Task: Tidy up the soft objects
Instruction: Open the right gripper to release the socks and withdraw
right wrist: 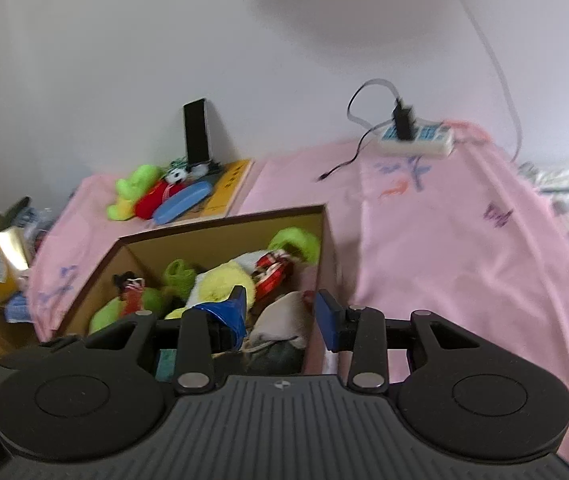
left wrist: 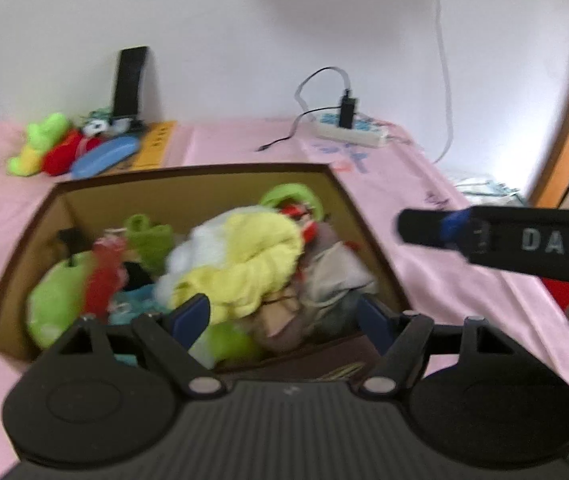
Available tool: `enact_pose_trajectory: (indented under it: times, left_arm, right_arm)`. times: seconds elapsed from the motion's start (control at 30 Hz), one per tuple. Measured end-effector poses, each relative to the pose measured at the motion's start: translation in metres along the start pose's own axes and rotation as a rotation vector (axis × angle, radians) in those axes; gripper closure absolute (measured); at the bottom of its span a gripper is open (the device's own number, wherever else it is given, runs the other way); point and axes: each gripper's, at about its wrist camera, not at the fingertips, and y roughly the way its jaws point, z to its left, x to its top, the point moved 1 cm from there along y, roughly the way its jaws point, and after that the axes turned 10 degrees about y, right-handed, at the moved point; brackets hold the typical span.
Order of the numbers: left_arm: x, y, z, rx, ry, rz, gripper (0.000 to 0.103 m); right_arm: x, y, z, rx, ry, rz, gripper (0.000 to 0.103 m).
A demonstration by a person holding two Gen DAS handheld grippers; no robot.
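An open cardboard box (left wrist: 188, 172) (right wrist: 220, 224) sits on a pink cloth (left wrist: 444, 272) and is full of soft things. They include a yellow fluffy cloth (left wrist: 252, 260) (right wrist: 224, 280), a green plush (left wrist: 56, 300), a red toy (left wrist: 102, 280) and a grey-white cloth (left wrist: 336, 268) (right wrist: 284, 316). My left gripper (left wrist: 282, 316) hovers over the box's near side, open, with nothing between its blue pads. My right gripper (right wrist: 280, 312) hangs above the box's right wall, jaws apart and empty. One of the right gripper's black fingers (left wrist: 504, 236) shows at the right of the left wrist view.
At the back left lie a green plush (left wrist: 40, 140) (right wrist: 136, 188), a red plush (left wrist: 62, 156), a blue case (left wrist: 104, 156) and a yellow book (left wrist: 156, 148). A phone (left wrist: 130, 80) leans on the wall. A power strip (left wrist: 352, 132) (right wrist: 416, 140) with a charger and cable sits at the back right.
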Motion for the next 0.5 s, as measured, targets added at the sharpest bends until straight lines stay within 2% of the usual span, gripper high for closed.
enact_pose_trajectory:
  times: [0.33,0.5]
  left_arm:
    - [-0.011,-0.021,-0.003,0.132,0.029,0.055,0.028]
    - [-0.015,-0.031,-0.004,0.158,0.027,0.060,0.028]
  right_arm:
    - [-0.021,-0.022,0.010,-0.122,-0.024,-0.052,0.081]
    - [-0.030,-0.032,0.013,-0.149,-0.016,-0.055,0.080]
